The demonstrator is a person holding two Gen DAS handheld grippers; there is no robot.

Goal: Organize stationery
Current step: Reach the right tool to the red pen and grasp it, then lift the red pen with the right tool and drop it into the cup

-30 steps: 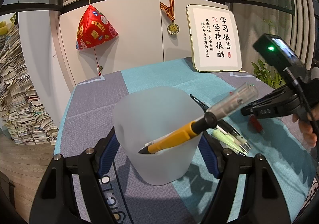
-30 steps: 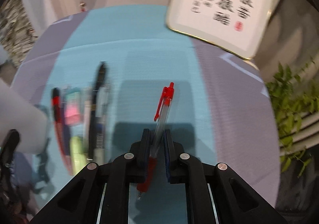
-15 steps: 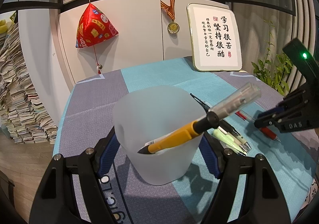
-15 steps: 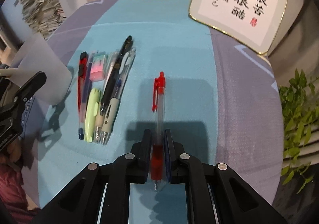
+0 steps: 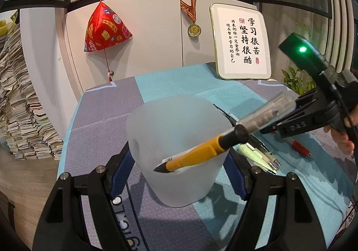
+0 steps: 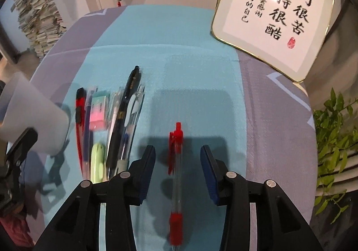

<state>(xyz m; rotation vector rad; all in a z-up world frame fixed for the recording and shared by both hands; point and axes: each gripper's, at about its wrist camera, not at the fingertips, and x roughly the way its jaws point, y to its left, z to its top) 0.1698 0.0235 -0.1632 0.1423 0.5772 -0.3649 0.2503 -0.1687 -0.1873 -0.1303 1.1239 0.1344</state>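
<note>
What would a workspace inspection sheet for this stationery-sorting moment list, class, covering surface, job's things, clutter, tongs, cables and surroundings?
Surface: table under a teal and grey patterned cloth.
Job's things: frosted translucent plastic cup holding a yellow-gripped pen with a clear barrel; red-capped clear pen lying on the cloth; a row of pens, a green highlighter and a pink and green eraser beside the cup.
Clutter: nothing seen.
Tongs: left tongs clamp the cup's sides; right tongs have just been opening, pads clear of the red-capped pen lying between them.
Cables: thin black cable on the right tool.
Surroundings: framed calligraphy board, red hanging ornament, medal, paper stacks, green plant.
</note>
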